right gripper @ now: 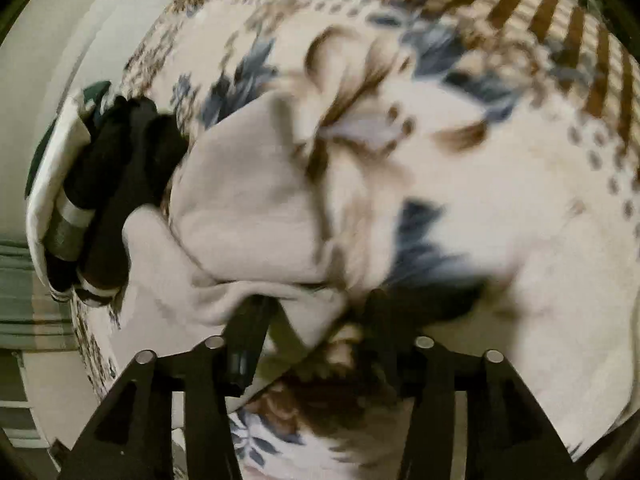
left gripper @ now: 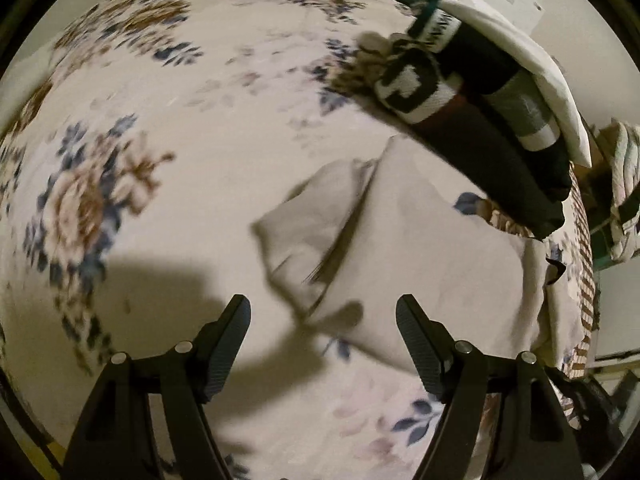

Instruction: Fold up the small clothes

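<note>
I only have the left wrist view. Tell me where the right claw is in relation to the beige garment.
Observer: The right claw is at the near edge of the beige garment, and a flap of that garment lies between its jaws.
Operator: Report whether it is clamped on the flap.
Observer: The jaws stand apart and the flap looks loose between them, not pinched. That view is heavily blurred, so take this with caution.
</note>
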### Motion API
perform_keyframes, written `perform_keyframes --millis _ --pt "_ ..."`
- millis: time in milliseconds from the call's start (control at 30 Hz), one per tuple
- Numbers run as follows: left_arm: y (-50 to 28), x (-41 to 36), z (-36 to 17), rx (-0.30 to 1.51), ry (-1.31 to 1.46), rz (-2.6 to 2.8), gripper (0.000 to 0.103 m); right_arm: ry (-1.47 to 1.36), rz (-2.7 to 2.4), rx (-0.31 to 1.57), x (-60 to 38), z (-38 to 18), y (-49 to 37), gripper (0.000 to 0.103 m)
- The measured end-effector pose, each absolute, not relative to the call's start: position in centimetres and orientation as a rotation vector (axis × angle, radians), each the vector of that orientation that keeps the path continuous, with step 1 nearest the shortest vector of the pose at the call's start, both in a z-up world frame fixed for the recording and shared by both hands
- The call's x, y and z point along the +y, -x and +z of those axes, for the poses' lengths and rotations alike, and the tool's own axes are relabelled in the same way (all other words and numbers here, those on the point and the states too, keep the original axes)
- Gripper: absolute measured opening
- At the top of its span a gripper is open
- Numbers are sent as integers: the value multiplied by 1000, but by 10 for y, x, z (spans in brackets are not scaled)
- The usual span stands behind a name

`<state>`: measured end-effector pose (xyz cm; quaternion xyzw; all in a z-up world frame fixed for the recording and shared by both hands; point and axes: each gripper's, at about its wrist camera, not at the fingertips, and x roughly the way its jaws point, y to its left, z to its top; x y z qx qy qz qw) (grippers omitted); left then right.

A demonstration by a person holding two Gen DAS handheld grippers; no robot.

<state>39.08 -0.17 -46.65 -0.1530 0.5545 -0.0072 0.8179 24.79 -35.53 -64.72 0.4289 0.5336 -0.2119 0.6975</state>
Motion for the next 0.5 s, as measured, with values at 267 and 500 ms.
perform_keyframes --millis 267,500 --pt "-432 -16 -470 1168 223 -28 74 -613 -226 1129 -322 -590 -298 57" --pt "-445 -19 -470 1170 186 -44 74 -111 -63 1230 -258 -608 -352 14"
